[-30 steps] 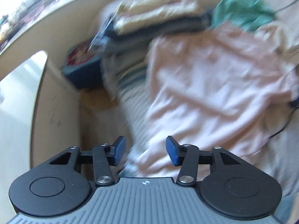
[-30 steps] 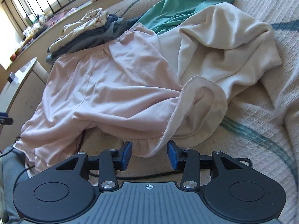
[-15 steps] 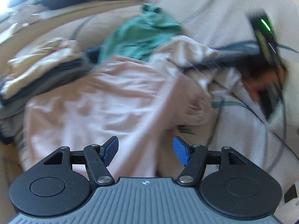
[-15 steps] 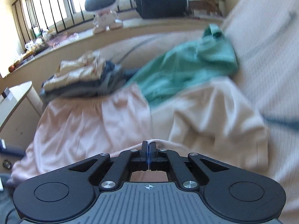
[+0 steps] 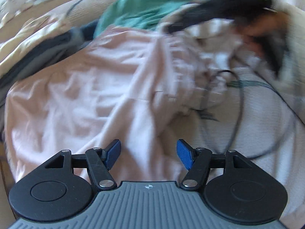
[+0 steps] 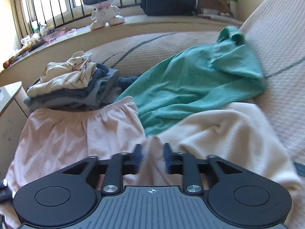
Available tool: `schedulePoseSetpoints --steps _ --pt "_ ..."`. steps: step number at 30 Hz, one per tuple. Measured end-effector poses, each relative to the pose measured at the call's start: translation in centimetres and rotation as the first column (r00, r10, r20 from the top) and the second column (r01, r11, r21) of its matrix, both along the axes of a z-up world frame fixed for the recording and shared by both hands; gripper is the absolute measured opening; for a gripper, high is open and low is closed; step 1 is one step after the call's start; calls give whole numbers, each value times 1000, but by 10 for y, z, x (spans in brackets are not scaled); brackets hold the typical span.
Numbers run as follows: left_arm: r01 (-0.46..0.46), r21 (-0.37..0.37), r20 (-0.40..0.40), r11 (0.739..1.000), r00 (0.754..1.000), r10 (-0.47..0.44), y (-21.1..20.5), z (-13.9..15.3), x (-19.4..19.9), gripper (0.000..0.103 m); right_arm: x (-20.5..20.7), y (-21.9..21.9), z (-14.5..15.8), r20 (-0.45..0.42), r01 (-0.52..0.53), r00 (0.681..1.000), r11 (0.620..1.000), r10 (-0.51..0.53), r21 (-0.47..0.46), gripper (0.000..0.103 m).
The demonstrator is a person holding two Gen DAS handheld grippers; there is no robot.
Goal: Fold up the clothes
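Your bed (image 6: 276,43) is the largest thing here, covered in a beige waffle-textured spread with thin dark stripes. Across it lie the pink shorts (image 6: 63,139), soft matte jersey with a gathered elastic waistband, rumpled into shallow creases. In the right wrist view the waistband sits at the far end, against the stack, and the legs run back toward you, so the long axis runs from waistband to hems, roughly along your line of sight. Beside them on the right lies the green garment (image 6: 190,91), a fleecy knit thrown in a long diagonal, and below it the cream garment (image 6: 219,131), thick and plush, bunched in rounded folds. The stack of folded clothes (image 6: 72,87) stands behind the waistband, grey-blue layers under a cream printed piece.

Your right tongs (image 6: 151,157) are parted narrowly; they have just been opening, and a raised fold of pink cloth stands between the blue pads, which are motion-blurred, so you cannot tell whether they still touch it. Your left tongs (image 5: 148,155) are spread wide and have opened further just now, hovering over the shorts' leg fabric (image 5: 85,95), with cloth seen in the gap below but not pinched. A thin dark cable (image 5: 238,103) loops over the spread to the right.
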State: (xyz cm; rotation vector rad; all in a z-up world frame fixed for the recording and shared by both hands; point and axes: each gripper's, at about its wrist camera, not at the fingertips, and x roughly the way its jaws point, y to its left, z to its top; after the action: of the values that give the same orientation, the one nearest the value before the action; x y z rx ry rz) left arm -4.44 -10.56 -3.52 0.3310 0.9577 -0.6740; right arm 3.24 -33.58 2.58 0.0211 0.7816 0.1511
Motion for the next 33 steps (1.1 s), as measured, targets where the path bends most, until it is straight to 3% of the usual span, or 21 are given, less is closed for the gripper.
schedulePoseSetpoints --steps 5,8,11,16,20,21,22,23,29,33 --pt "-75 1 13 997 997 75 20 5 14 63 -47 -8 28 26 -66 997 998 66 -2 29" --pt "-88 -15 22 996 996 88 26 12 17 64 -76 12 33 20 -157 987 987 157 8 29" --pt "-82 -16 32 997 996 82 28 17 15 65 -97 47 19 18 -247 969 968 248 -33 29" --pt "-83 -11 42 997 996 83 33 23 7 68 -98 99 -20 -16 -341 938 915 346 -214 29" --pt "-97 -14 35 995 995 97 42 25 5 68 -82 112 -37 -55 -386 921 890 385 -242 29" --pt "-105 -19 30 994 994 105 44 25 6 68 -75 114 -42 -74 -387 922 886 381 -254 24" --pt "-112 -24 26 993 993 113 46 26 6 68 -71 113 -45 -88 -377 926 891 367 -251 10" --pt "-121 -28 24 992 992 121 48 26 7 68 -69 110 -44 -98 -363 932 904 350 -225 6" --pt "-142 -52 34 988 989 144 59 34 10 70 -101 104 -5 -114 -416 909 893 402 -170 5" --pt "-133 -69 52 989 989 137 63 41 8 70 -132 109 22 -193 -514 852 847 487 -133 5"
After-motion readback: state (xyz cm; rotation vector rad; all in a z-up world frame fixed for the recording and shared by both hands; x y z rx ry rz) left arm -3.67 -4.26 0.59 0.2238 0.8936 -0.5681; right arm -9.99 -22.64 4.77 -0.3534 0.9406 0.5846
